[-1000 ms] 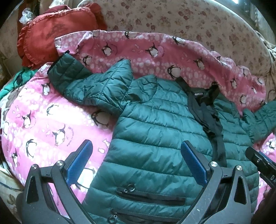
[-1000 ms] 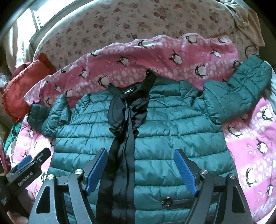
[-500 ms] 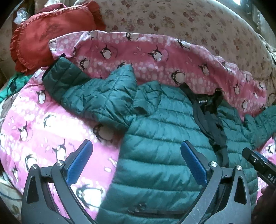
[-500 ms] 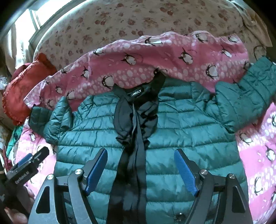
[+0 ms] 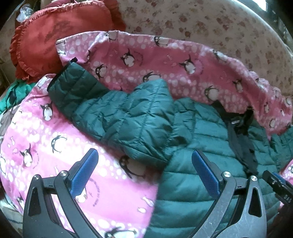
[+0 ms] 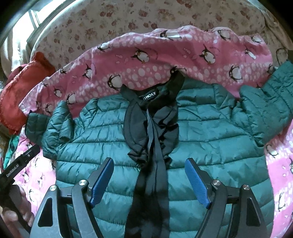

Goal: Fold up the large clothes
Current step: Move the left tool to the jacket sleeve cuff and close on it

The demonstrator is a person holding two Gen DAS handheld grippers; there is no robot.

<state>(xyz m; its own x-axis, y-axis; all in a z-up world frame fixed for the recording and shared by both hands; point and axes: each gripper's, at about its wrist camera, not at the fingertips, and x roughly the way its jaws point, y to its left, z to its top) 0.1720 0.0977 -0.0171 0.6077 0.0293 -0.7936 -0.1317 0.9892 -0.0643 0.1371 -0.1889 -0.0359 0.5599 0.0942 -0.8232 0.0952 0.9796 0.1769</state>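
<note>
A dark green quilted puffer jacket [image 6: 210, 139] lies front up on a pink penguin blanket [image 6: 155, 62], black collar [image 6: 152, 98] away from me. Its left sleeve [image 5: 117, 113] stretches out toward the upper left in the left wrist view; its right sleeve [image 6: 271, 109] reaches to the right edge. My left gripper [image 5: 144, 164] is open and empty, hovering over the sleeve's underarm and the blanket [image 5: 55, 142]. My right gripper [image 6: 149, 172] is open and empty above the jacket's black zipper placket [image 6: 152, 183].
A red ruffled cushion [image 5: 60, 42] lies at the back left and also shows in the right wrist view [image 6: 20, 91]. A floral sofa back [image 6: 146, 16] curves behind the blanket. A teal cloth [image 5: 12, 93] sits at the far left.
Both grippers have moved forward toward the collar end; the jacket's hem and pockets have dropped out of view. The left gripper has also shifted left toward the sleeve. Both stay open.
</note>
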